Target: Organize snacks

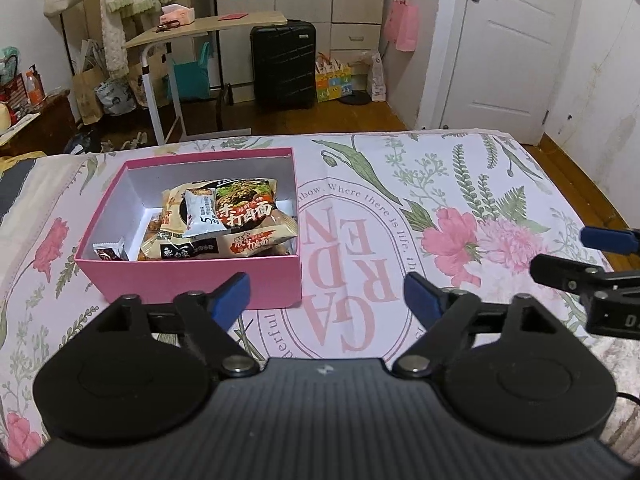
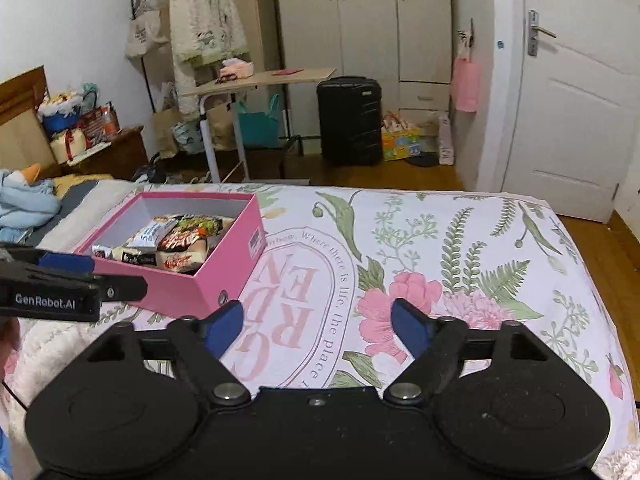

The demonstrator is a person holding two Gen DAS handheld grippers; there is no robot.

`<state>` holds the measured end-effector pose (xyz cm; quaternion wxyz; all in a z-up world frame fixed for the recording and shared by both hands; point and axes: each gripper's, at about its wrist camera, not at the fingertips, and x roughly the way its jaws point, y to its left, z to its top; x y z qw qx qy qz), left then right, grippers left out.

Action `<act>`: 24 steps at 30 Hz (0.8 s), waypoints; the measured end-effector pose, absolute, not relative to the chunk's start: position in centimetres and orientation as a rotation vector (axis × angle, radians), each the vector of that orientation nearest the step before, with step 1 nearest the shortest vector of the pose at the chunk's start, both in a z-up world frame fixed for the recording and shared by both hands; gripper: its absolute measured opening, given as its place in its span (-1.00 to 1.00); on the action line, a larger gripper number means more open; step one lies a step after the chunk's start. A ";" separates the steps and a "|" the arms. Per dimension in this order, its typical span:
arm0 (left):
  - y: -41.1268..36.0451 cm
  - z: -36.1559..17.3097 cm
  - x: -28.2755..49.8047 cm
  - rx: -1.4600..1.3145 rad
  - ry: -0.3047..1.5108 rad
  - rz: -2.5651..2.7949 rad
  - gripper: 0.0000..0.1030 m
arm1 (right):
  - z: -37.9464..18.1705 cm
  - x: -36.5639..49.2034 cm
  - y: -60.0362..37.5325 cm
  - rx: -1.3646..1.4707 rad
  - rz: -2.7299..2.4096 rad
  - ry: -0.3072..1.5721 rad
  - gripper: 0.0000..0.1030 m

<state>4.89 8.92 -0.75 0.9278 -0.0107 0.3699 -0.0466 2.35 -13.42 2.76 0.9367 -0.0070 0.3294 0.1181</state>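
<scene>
Blue-padded fingers [image 1: 230,294] of the left gripper [image 1: 326,294] stand wide apart and empty over a floral bedspread [image 1: 460,200]; the right gripper [image 2: 318,326] is likewise spread and holds nothing. A pink box [image 1: 192,280] packed with noodle packets [image 1: 244,210] sits just ahead-left of the left fingers, farther left of the right gripper's. Beyond stand a black suitcase [image 1: 283,64] and a folding table [image 1: 208,28].
</scene>
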 end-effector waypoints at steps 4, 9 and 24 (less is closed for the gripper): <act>8.6 -1.2 4.5 -0.007 0.720 -0.061 0.90 | 2.6 2.0 -13.4 -0.017 0.196 0.669 0.76; 8.4 -1.4 4.0 -0.009 0.705 -0.056 0.91 | 2.3 1.5 -13.0 -0.049 0.115 0.671 0.88; 7.8 -0.8 2.0 0.019 0.669 -0.019 0.91 | 2.7 0.5 -12.5 -0.057 0.005 0.654 0.88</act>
